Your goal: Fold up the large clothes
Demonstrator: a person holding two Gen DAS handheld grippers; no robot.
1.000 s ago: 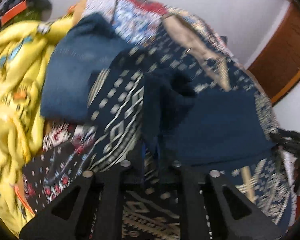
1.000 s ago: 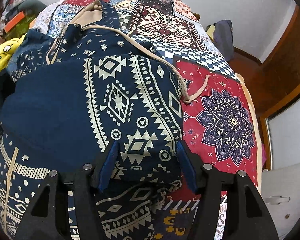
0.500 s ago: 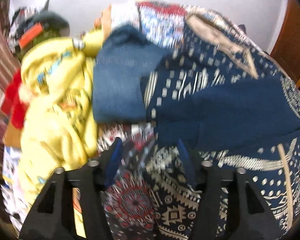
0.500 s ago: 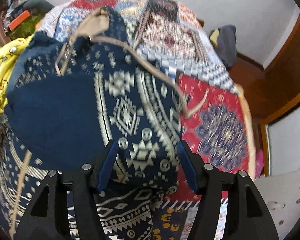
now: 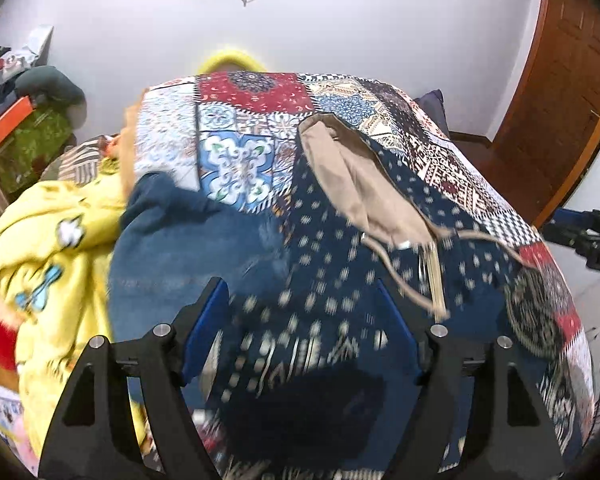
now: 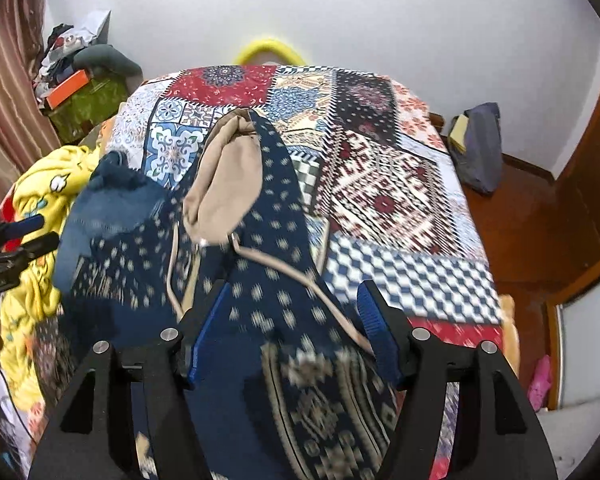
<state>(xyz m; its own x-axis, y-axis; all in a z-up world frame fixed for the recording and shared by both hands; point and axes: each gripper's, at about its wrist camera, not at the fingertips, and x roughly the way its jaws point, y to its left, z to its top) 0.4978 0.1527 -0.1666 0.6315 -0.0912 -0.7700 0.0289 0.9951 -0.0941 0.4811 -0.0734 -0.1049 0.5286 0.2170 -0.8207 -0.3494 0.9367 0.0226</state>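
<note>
Room lying right, clutter crowding left
Bare patchwork bedspread point(image 6: 400, 208) is lying open rightward; yellow garment point(image 6: 40, 200) is blocking the left edge.

Colours and patterns: garments on a patchwork bed

Hoodie point(image 6: 284, 280): navy, cream geometric print, beige hood lining point(image 6: 224, 188). Bedspread point(image 6: 384, 196): red, blue, white patchwork of medallions and checks. Garment at left of frame point(image 5: 52, 248): yellow, cartoon print. Folded denim point(image 5: 188, 248): plain blue.
</note>
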